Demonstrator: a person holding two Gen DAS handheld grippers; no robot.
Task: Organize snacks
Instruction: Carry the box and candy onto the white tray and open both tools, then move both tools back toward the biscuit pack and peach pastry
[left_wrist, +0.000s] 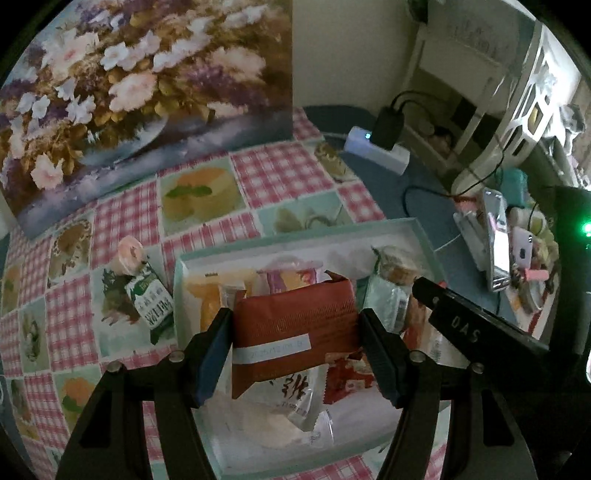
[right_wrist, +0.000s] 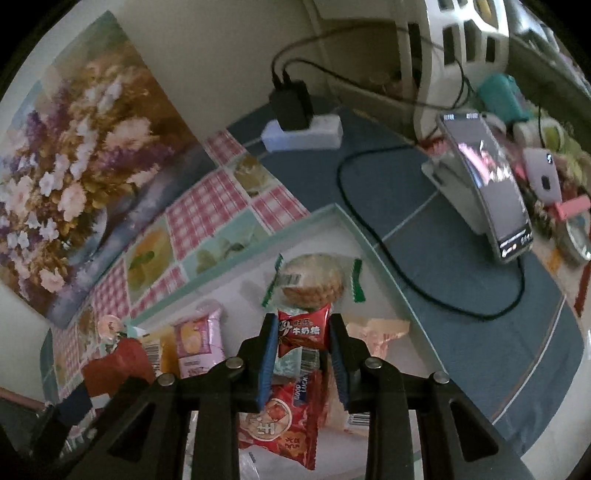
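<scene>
On the far left of the checked pink-and-green tablecloth (left_wrist: 122, 218), outside the box, lay a small green-and-white drink carton (left_wrist: 151, 302) with a pale pink round sweet (left_wrist: 130, 254) touching its upper end; both looked not yet sorted, which probably explains why they sat apart from the rest. Just to their right stood the shallow pale-green cardboard box (left_wrist: 295, 230), white inside, which served as the collecting place for the snacks.

The left gripper (left_wrist: 295, 339) was clamped on a brick-red rectangular foil packet with a white date strip (left_wrist: 295, 317), pinched by its two short ends so that it hung level over the box's left half. Gripping it across the ends likely kept the soft wrapper from folding. Beneath it lay a clear packet with red characters (left_wrist: 295, 391), and behind it an orange-yellow packet (left_wrist: 207, 295) and a pink one.

Further right, the right gripper (right_wrist: 303, 332) was closed on a small red square sweet packet with white lettering (right_wrist: 303, 328), squeezed at its sides and held above the box's middle. Below it rested a larger red snack bag (right_wrist: 284, 421), and beyond it a round brown biscuit in a clear wrapper with green crimped ends (right_wrist: 314, 282) near the box's far wall. Both held packets seemed about to be set down among the others.
</scene>
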